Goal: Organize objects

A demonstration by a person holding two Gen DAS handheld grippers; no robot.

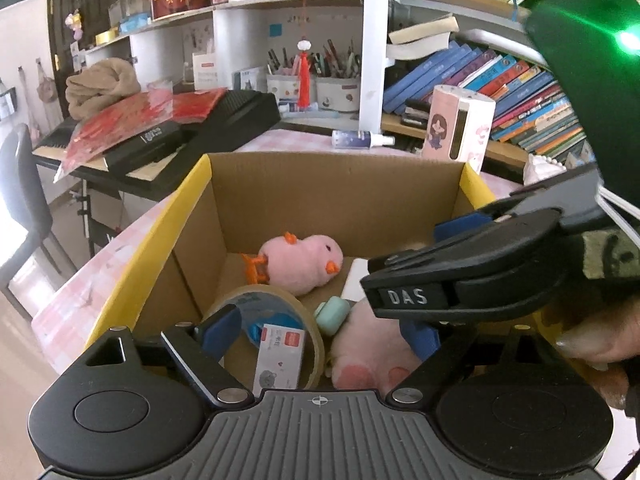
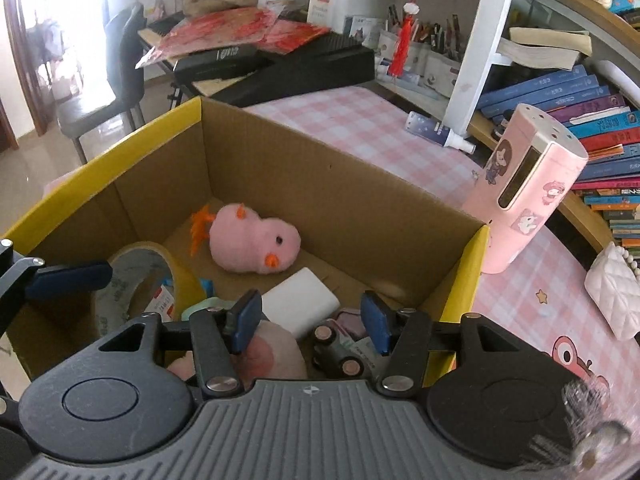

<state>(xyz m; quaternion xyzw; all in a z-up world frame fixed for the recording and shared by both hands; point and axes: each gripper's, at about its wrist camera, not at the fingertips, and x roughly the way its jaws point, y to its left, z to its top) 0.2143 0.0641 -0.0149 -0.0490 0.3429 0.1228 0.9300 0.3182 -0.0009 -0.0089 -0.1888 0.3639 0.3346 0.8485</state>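
Already lying in the yellow-edged cardboard box (image 2: 152,148) on the pink checked tablecloth (image 2: 360,120), from left to right: a roll of brown tape (image 2: 132,276) leaning near the left wall, a small white-and-red carton (image 1: 280,354) inside its ring, a mint-green case (image 1: 331,314), a pink plush chick (image 2: 256,240) on its side toward the back, a white block (image 2: 300,306), a larger pink plush (image 2: 272,354) and a toy car (image 2: 340,350) at the near edge.

Hovering over the tape, the left gripper (image 1: 320,336), jaws spread wide and pressing on nothing (apparently a release just made).

Hanging over the plush and car, the right gripper (image 2: 314,322), jaws partly apart, nothing visibly clamped between the blue pads (image 2: 246,320).

Waiting outside the box, further right: a spray bottle (image 2: 440,130), a pink canister (image 2: 528,188) just beside the right wall, a white quilted purse (image 2: 612,292). Judging by this, sorting well under way, not finished.
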